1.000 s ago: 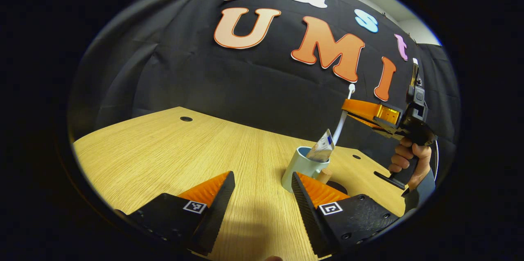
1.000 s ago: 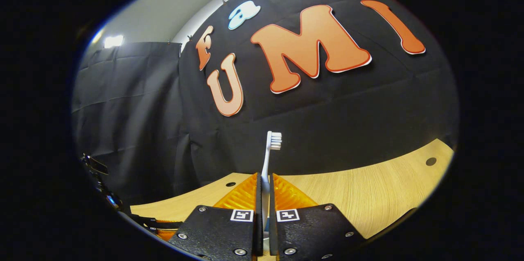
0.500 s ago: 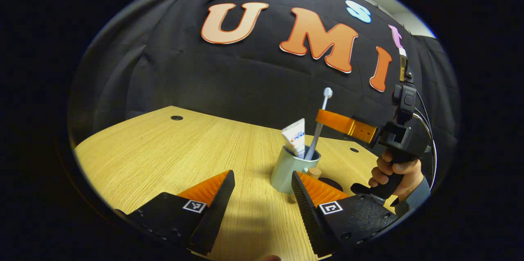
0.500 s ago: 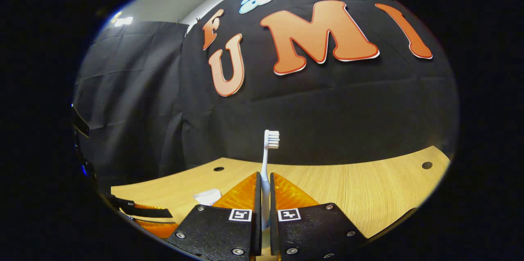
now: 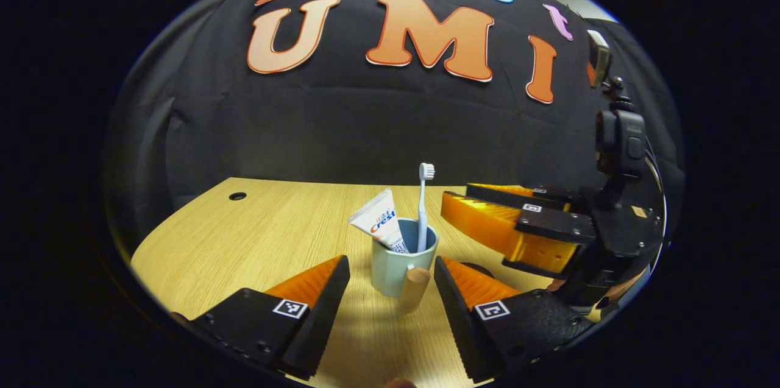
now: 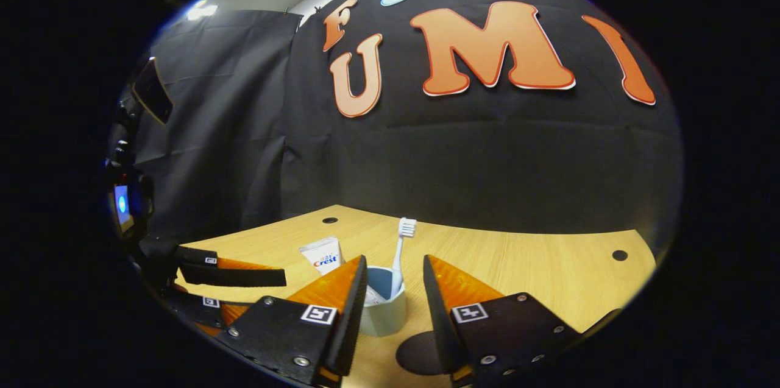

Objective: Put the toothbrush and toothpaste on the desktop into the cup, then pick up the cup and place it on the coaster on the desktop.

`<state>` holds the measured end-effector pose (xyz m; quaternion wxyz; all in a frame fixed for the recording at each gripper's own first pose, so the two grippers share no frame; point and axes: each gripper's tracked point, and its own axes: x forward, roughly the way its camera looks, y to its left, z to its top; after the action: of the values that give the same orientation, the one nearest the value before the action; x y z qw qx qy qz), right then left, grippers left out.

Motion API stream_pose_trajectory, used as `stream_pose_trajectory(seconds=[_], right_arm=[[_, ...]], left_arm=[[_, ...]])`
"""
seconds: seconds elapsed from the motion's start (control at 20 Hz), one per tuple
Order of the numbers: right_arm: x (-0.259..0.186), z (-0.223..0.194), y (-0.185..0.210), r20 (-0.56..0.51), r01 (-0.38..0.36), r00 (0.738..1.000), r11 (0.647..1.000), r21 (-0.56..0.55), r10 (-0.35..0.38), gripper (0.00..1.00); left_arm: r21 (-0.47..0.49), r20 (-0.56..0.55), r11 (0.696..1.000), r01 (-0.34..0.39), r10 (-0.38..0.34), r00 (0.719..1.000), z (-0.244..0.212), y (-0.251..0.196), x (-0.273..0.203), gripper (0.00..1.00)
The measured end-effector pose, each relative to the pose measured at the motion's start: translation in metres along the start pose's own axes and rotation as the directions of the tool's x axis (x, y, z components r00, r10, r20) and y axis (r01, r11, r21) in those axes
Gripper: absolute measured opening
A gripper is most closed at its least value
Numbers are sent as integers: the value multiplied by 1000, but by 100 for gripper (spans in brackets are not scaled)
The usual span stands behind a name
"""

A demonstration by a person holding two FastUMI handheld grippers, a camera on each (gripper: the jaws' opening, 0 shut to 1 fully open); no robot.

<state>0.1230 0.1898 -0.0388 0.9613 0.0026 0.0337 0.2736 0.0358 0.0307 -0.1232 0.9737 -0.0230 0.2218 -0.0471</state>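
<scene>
A pale blue cup (image 5: 390, 269) with a wooden handle (image 5: 414, 289) stands on the wooden desktop (image 5: 256, 242). A white toothbrush (image 5: 421, 208) stands upright in it, head up, beside a white toothpaste tube (image 5: 379, 225) that leans left. My left gripper (image 5: 390, 261) is open just in front of the cup, handle between its fingers. In the right gripper view the cup (image 6: 385, 312), toothbrush (image 6: 400, 254) and toothpaste (image 6: 323, 253) sit beyond my open right gripper (image 6: 395, 260). A dark round coaster (image 6: 419, 352) lies just near the cup.
The right gripper (image 5: 457, 194), open, hangs close to the cup's right in the left gripper view. The left gripper (image 6: 256, 290) reaches in from the left in the right gripper view. Small round holes (image 5: 237, 196) (image 6: 620, 255) dot the desktop near the black cloth wall.
The right gripper lowered the toothbrush into the cup, opened and let it go, then drew back. The left gripper swung round until the cup sat between its fingers.
</scene>
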Motion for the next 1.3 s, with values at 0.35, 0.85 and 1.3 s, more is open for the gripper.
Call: stream_pose_trajectory(seconds=[0.35,0.85,1.3], right_arm=[[-59,34,-38,71,95,993,993,-64,-90,91],[-120,25,-83,97,168,982,985,-32,-164,93],[-144,16,-107,101,199,974,978,67,-205,93]], left_arm=[[63,-196,998,-6,18,980,-23,-5,29,84],[95,-488,995,-10,56,871,-77,-21,63,79],[102,-524,994,-31,80,848,-81,-22,65,26]])
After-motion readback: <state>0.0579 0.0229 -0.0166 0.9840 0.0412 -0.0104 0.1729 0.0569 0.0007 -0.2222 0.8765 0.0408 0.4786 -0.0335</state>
